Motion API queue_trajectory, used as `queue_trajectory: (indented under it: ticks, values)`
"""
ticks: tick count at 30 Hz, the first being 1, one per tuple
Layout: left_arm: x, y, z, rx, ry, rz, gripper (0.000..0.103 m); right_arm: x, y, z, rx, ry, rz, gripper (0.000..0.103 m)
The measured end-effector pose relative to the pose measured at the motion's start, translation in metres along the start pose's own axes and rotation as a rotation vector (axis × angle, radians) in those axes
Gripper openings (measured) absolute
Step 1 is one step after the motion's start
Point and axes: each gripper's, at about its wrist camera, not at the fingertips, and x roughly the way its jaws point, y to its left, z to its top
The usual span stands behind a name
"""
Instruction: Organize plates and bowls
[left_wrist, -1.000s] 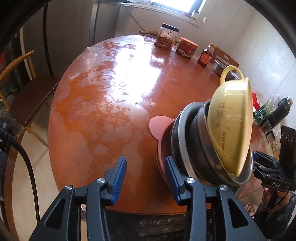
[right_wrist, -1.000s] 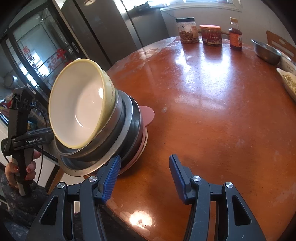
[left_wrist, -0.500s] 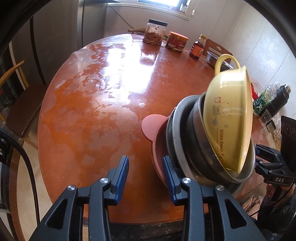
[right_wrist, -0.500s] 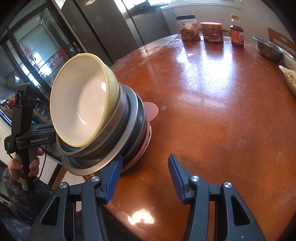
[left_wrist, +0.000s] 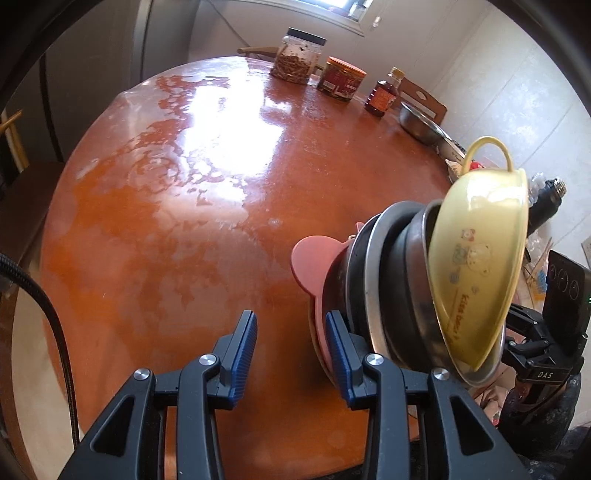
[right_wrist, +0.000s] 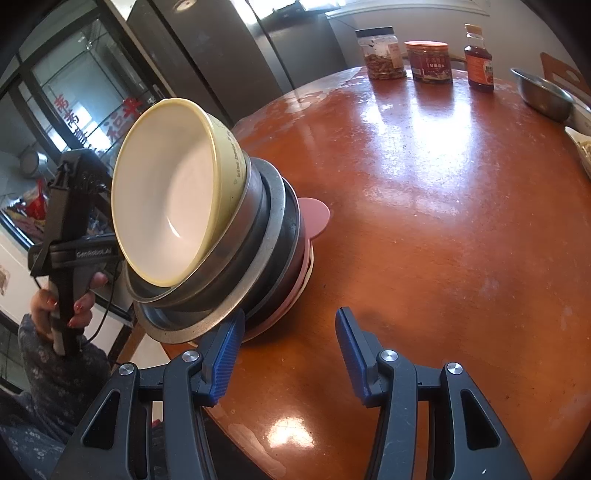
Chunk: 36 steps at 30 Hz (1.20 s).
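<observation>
A stack of dishes sits near the front edge of the round red-brown table (left_wrist: 184, 206). A pink plate with ears (left_wrist: 312, 266) is at the bottom, steel bowls (left_wrist: 402, 295) sit above it, and a yellow handled bowl (left_wrist: 476, 266) is on top. My left gripper (left_wrist: 291, 336) is open, its right finger beside the pink plate's rim. In the right wrist view the stack (right_wrist: 229, 258) is left of centre with the yellow bowl (right_wrist: 173, 192) uppermost. My right gripper (right_wrist: 288, 343) is open, its left finger close under the stack's lower edge.
At the table's far side stand a clear jar (left_wrist: 299, 61), a red-lidded jar (left_wrist: 341, 79), a brown bottle (left_wrist: 382, 94) and a steel bowl (left_wrist: 419, 120). A white dish (right_wrist: 581, 147) sits at the right edge. A chair (left_wrist: 22, 177) stands left of the table.
Both grippers stay open beside the stack. The left wrist view has shifted so the table's far side and jars sit more central. The stack shows a little closer in both views.
</observation>
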Motion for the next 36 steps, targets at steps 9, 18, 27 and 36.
queue_trajectory:
  ticks: [9, 18, 27, 36]
  values:
    - [0.016, -0.021, 0.017, 0.122, 0.018, 0.019, 0.036, -0.005, -0.008, -0.002, 0.022, -0.018, -0.024, 0.045]
    - [0.032, -0.047, 0.032, 0.216, 0.036, 0.032, 0.035, -0.017, -0.028, -0.002, 0.055, -0.033, -0.067, 0.045]
    - [0.055, -0.085, 0.047, 0.318, 0.06, 0.047, 0.034, -0.038, -0.056, -0.012, 0.094, -0.056, -0.096, 0.045]
    - [0.085, -0.13, 0.057, 0.397, 0.093, 0.049, 0.034, -0.065, -0.091, -0.031, 0.151, -0.091, -0.127, 0.045]
